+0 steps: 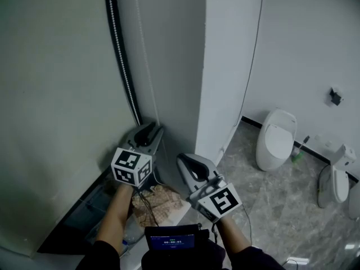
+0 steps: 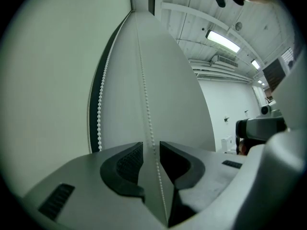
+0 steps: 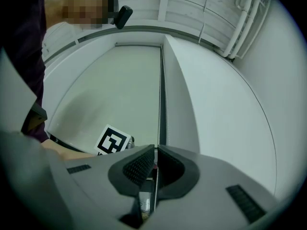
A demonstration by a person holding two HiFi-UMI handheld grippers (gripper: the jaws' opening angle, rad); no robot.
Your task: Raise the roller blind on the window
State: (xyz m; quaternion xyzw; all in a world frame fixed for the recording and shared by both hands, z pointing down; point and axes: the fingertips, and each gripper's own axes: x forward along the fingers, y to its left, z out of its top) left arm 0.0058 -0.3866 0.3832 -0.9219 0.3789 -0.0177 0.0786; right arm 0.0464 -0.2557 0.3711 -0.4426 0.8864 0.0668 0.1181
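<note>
Tightly, right gripper (image 3: 155,150) clamps chain (image 3: 159,104) beside pillar edge (image 3: 175,104).

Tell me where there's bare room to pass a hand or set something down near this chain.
Free: the floor between the pillar and the toilet, and the wall strip between bead chain and pillar. Crowded: the ledge under both grippers, with crumpled cloth and cables. The left gripper straddles the chain, jaws parted; the right gripper pinches it.
</note>
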